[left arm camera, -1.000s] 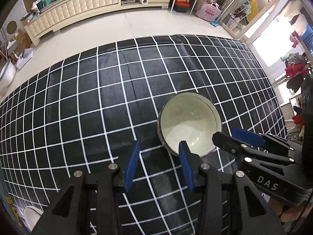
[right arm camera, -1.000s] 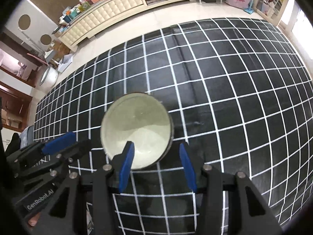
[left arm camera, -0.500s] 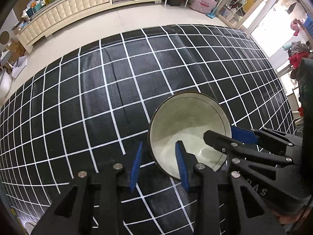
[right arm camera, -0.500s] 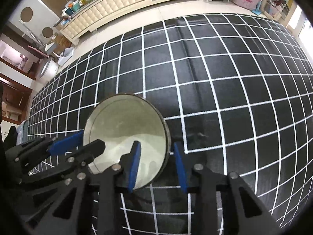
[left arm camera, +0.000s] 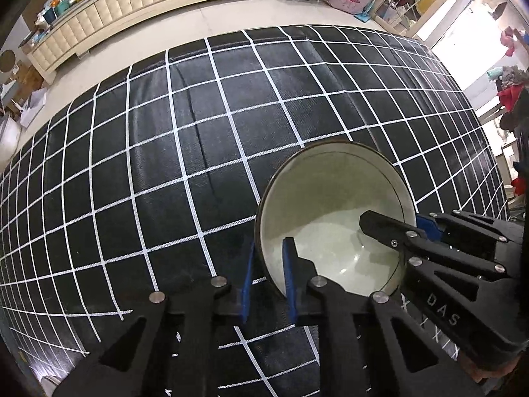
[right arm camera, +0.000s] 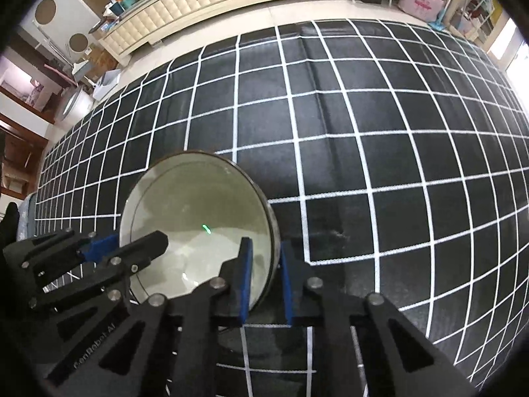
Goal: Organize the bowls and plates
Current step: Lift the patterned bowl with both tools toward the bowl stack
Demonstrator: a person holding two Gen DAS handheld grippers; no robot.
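Observation:
A pale green bowl (left arm camera: 334, 205) with a dark rim is held over the black grid-patterned table. My left gripper (left arm camera: 268, 258) is shut on the bowl's left rim, one finger inside and one outside. My right gripper (right arm camera: 264, 258) is shut on the bowl's (right arm camera: 195, 205) right rim in the same way. Each gripper shows in the other's view: the right one (left arm camera: 396, 235) at the bowl's far side, the left one (right arm camera: 132, 248) at the bowl's left side. No plate is in view.
The black cloth with white grid lines (left arm camera: 198, 125) covers the table. Beyond its far edge lie a cream floor, a long cream cabinet (left arm camera: 109, 10) and shelves with bags. A white round object (right arm camera: 74, 104) stands on the floor at the left.
Both grippers moved in onto the bowl's rim and closed on it from opposite sides. The bowl now looks larger and closer in both views.

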